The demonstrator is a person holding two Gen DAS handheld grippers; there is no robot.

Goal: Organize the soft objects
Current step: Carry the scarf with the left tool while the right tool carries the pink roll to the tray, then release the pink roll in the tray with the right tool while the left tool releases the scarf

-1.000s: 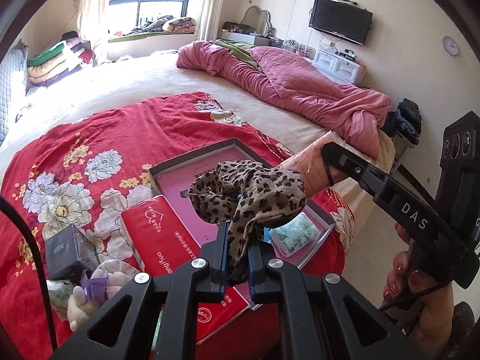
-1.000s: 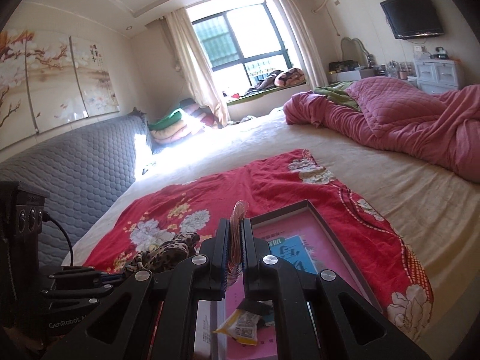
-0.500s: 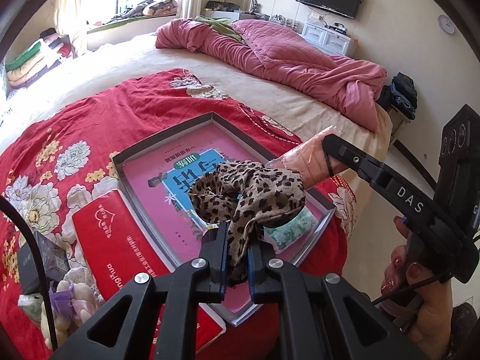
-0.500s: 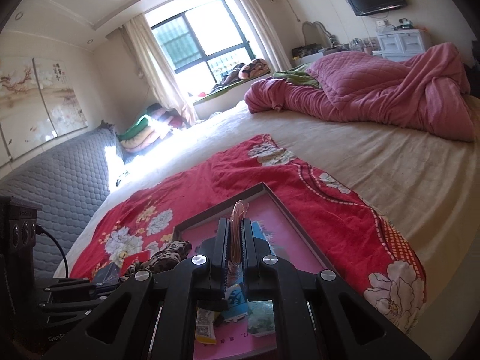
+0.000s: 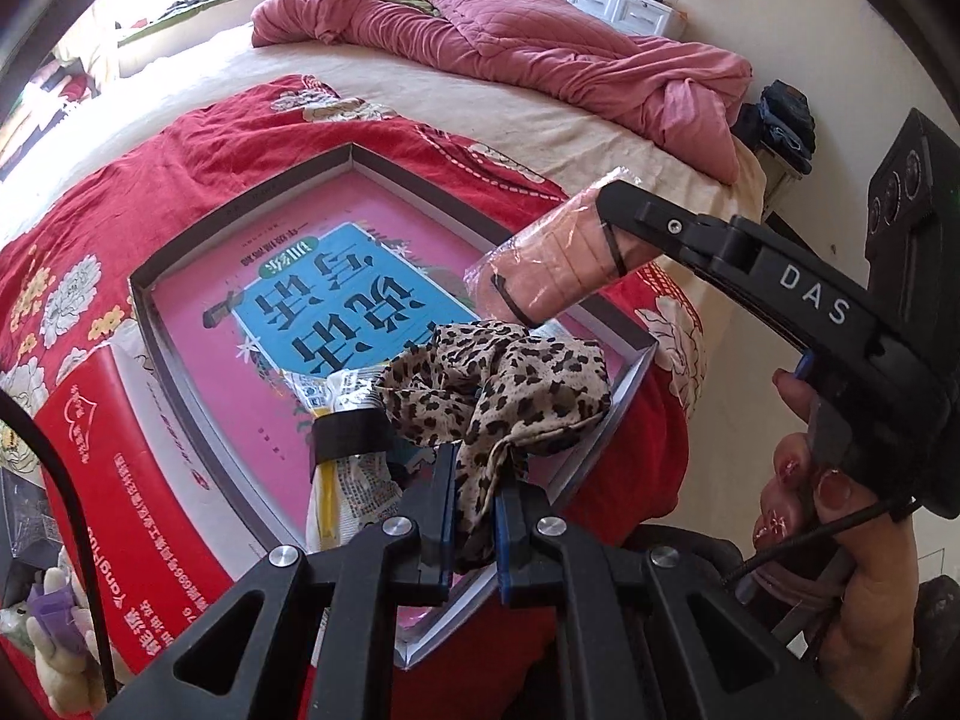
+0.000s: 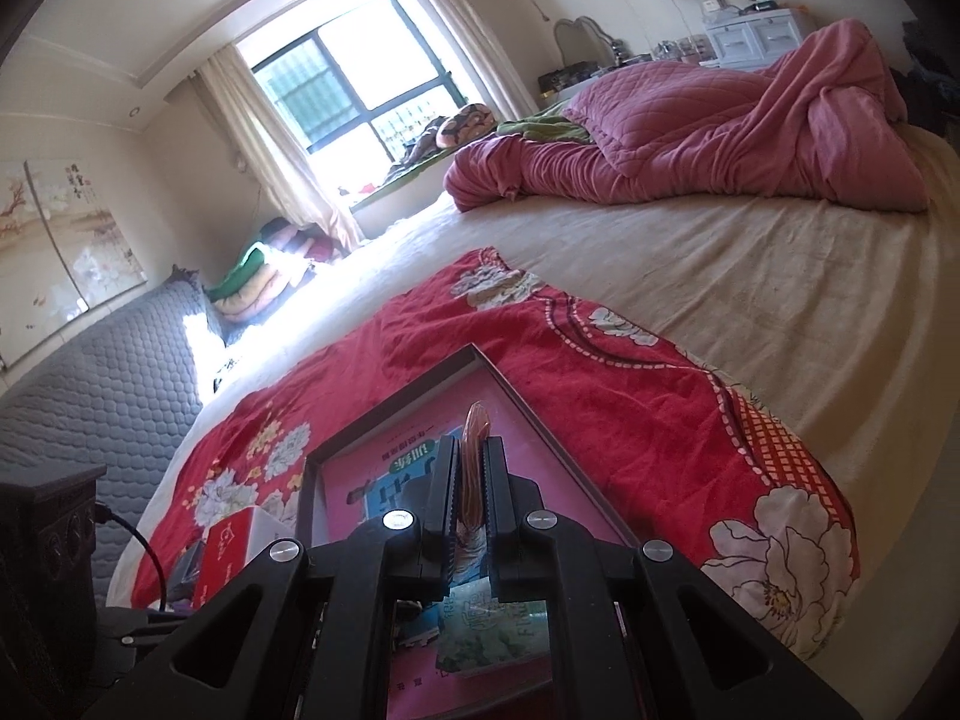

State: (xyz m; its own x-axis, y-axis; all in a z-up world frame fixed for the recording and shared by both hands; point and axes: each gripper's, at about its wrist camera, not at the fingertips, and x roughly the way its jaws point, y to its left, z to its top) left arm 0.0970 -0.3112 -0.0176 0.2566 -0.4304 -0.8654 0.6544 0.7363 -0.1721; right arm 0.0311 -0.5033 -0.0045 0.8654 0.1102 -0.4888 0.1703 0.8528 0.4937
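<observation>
My left gripper (image 5: 471, 468) is shut on a leopard-print cloth (image 5: 498, 390), which hangs bunched over the near right corner of a shallow grey-rimmed box (image 5: 240, 204) with a pink and blue bottom. My right gripper (image 5: 606, 198) comes in from the right, shut on a peach item in clear plastic wrap (image 5: 558, 276), held above the box's right rim. In the right wrist view that gripper (image 6: 471, 474) pinches the thin peach wrap (image 6: 475, 420) edge-on over the box (image 6: 414, 378). A hand (image 5: 840, 516) grips the right tool.
In the box lie a yellow-and-white packet with a black band (image 5: 342, 420) and a green-white pack (image 6: 492, 630). A red box (image 5: 126, 480) sits left of it on the red floral blanket (image 5: 210, 138). A plush toy (image 5: 54, 630) lies at bottom left. A pink quilt (image 5: 540, 54) lies heaped further back.
Both grippers have sunk toward the box with their loads still held. The box now fills more of the left wrist view, and the cloth hangs lower over its near corner.
</observation>
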